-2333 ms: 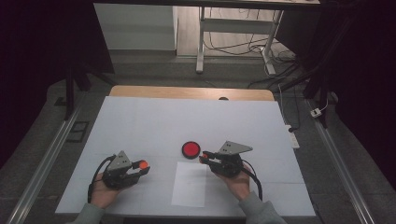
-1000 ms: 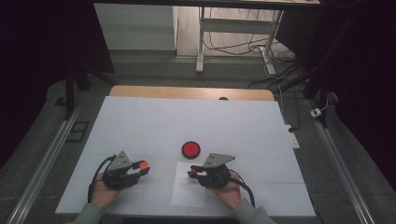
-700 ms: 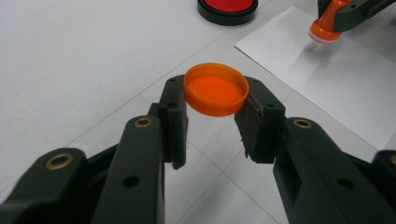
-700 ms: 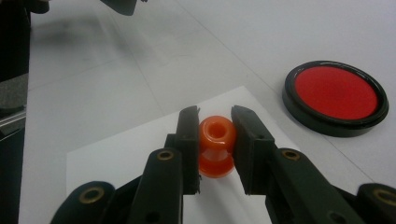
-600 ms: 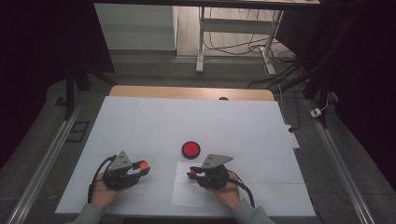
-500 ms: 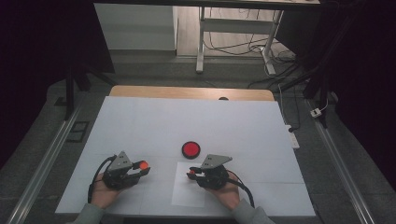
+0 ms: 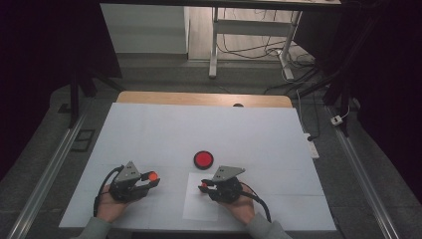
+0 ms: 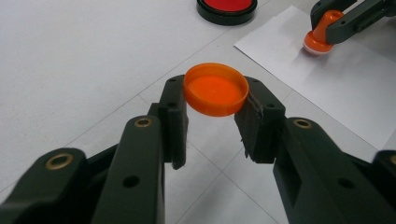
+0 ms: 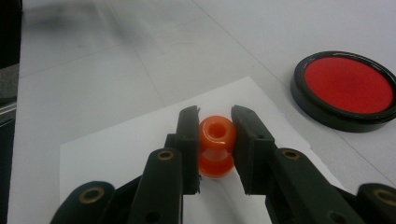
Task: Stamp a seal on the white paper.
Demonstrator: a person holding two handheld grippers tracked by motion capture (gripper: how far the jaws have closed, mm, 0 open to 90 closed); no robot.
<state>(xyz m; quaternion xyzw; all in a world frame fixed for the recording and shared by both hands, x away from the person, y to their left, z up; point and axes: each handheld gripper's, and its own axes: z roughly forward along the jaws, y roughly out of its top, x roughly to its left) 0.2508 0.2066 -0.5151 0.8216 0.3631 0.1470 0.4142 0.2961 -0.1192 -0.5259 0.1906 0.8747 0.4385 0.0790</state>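
Left gripper (image 8: pixel 215 121), seen in its own view: the 2 black jaws are clamped on a shallow round orange plastic cap (image 8: pixel 216 89), open side up and held clear of the white table cover (image 8: pixel 79 70). In the high view this gripper (image 7: pixel 149 180) sits at the near left of the table, the cap showing as an orange spot at its tip.

Right gripper (image 9: pixel 215 135), seen in its own view: its 2 jaws are closed on the waist of a small orange spool-shaped plastic stamp (image 9: pixel 216 145), which stands upright with its base on a white sheet of paper (image 9: pixel 121 154). In the high view the right gripper (image 7: pixel 205 185) rests over the upper left part of that sheet (image 7: pixel 201 211).

A round red ink pad in a black rim (image 7: pixel 203 159) lies on the table just beyond the sheet, apart from both grippers; the right gripper view shows it (image 9: pixel 348 89) beside the sheet's far corner.
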